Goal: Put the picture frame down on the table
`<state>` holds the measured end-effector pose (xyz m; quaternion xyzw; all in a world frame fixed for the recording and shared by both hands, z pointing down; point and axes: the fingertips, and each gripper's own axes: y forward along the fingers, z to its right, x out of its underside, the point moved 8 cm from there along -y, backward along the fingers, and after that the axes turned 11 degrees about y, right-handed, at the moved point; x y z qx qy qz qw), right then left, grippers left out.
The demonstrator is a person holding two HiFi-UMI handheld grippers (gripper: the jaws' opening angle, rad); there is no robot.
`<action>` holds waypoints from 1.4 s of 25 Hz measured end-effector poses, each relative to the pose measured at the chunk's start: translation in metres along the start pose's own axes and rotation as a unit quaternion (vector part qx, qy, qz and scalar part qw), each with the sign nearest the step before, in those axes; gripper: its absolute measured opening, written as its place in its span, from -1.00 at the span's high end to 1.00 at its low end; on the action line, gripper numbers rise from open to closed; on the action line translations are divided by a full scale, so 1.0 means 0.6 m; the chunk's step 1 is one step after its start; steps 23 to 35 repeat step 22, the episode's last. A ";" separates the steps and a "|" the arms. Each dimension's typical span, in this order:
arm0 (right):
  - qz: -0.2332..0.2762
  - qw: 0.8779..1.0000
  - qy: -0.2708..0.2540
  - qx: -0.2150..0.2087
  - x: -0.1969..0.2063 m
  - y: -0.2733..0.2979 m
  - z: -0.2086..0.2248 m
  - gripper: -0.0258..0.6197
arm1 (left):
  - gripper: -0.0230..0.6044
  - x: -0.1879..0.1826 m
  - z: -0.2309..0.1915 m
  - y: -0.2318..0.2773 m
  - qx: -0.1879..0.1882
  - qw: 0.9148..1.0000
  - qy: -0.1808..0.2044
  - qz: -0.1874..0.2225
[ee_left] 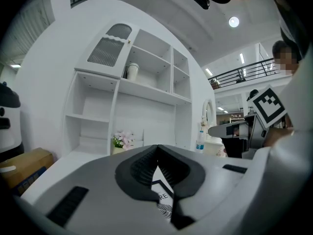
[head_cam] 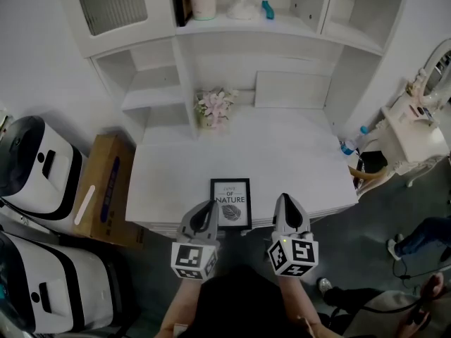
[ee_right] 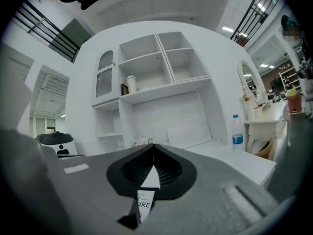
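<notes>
The picture frame [head_cam: 231,203], black-edged with a white print and a leaf drawing, lies flat on the white table [head_cam: 282,160] near its front edge. My left gripper [head_cam: 206,208] hovers at the frame's left side, shut with nothing in it; its tip overlaps the frame's lower left edge in the head view. My right gripper [head_cam: 285,201] is to the frame's right, apart from it, also shut and empty. In the left gripper view the jaws [ee_left: 157,147] meet, with the frame [ee_left: 164,197] showing below them. The right gripper view shows shut jaws [ee_right: 154,146] above the frame [ee_right: 144,202].
A pot of pink flowers [head_cam: 215,105] stands at the table's back under a white shelf unit [head_cam: 232,20]. A cardboard box [head_cam: 106,189] and white machines [head_cam: 35,167] sit on the left. A water bottle [head_cam: 347,146] and a small dressing table [head_cam: 416,125] are on the right.
</notes>
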<state>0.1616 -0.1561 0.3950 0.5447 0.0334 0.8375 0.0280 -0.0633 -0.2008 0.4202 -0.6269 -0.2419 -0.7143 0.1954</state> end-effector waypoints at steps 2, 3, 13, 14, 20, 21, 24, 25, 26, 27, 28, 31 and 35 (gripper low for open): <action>0.003 1.000 -0.003 -0.002 -0.005 0.001 0.000 0.91 | 0.90 -0.005 -0.003 0.001 -0.001 1.000 0.000 0.004; 0.005 1.000 -0.004 -0.002 -0.006 0.000 0.000 0.91 | 0.90 -0.006 -0.003 0.001 -0.001 1.000 0.000 0.006; 0.001 1.000 -0.011 0.002 -0.004 -0.009 -0.004 0.91 | 0.90 -0.006 -0.001 0.003 0.009 1.000 0.002 0.004; -0.002 1.000 -0.008 0.003 -0.002 -0.009 -0.003 0.91 | 0.90 -0.005 -0.001 0.003 0.010 1.000 0.002 0.002; -0.014 1.000 -0.008 0.005 0.008 -0.013 -0.004 0.91 | 0.90 0.000 0.002 -0.001 0.013 1.000 0.002 -0.004; -0.015 1.000 -0.008 0.006 0.009 -0.013 -0.004 0.91 | 0.90 0.001 0.002 -0.001 0.014 1.000 0.002 -0.005; -0.017 1.000 -0.008 0.006 0.010 -0.014 -0.004 0.91 | 0.90 0.003 0.003 -0.002 0.015 1.000 0.002 -0.006; -0.017 1.000 -0.008 0.006 0.010 -0.014 -0.004 0.91 | 0.90 0.003 0.003 -0.002 0.015 1.000 0.002 -0.006; -0.017 1.000 -0.008 0.006 0.010 -0.014 -0.004 0.91 | 0.90 0.003 0.003 -0.002 0.015 1.000 0.002 -0.006; -0.017 1.000 -0.008 0.006 0.010 -0.014 -0.004 0.91 | 0.90 0.003 0.003 -0.002 0.015 1.000 0.002 -0.006; -0.017 1.000 -0.008 0.006 0.010 -0.014 -0.004 0.91 | 0.90 0.003 0.003 -0.002 0.015 1.000 0.002 -0.006; -0.017 1.000 -0.008 0.006 0.010 -0.014 -0.004 0.91 | 0.90 0.003 0.003 -0.002 0.015 1.000 0.002 -0.006; -0.017 1.000 -0.008 0.006 0.010 -0.014 -0.004 0.91 | 0.90 0.003 0.003 -0.002 0.015 1.000 0.002 -0.006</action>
